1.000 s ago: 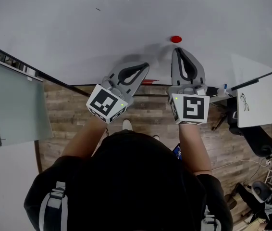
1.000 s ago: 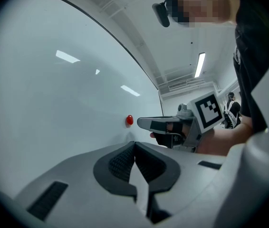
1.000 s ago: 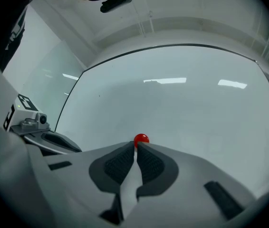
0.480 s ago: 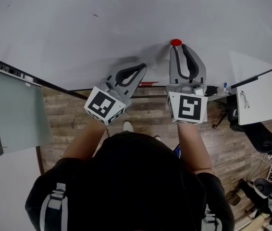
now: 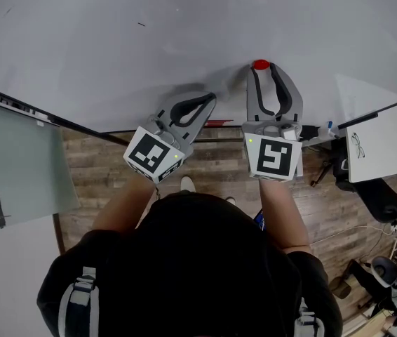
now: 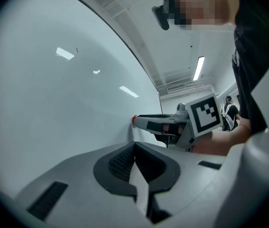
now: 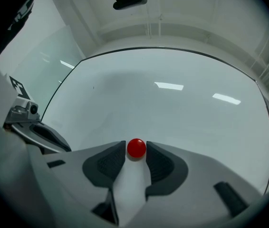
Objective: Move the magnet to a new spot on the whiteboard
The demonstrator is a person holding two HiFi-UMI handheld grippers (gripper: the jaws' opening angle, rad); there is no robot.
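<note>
Magnet (image 7: 136, 147), red and round, is seen stuck on the whiteboard (image 5: 149, 48), straight ahead of the right gripper (image 5: 264, 69) and between its jaw tips, which have just been opening and are not pressed on it. No long axis is offered by so round a shape. The left gripper (image 5: 211, 97) is held clenched, empty, well to the left, so the right is judged nearer

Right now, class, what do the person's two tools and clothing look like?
The left tool and right tool are light grey plastic, with curved jaws lined by black ribbed pads. Each carries a white cube printed with black square markers, plus a small green light. No cables show. The person wears a black top.
</note>
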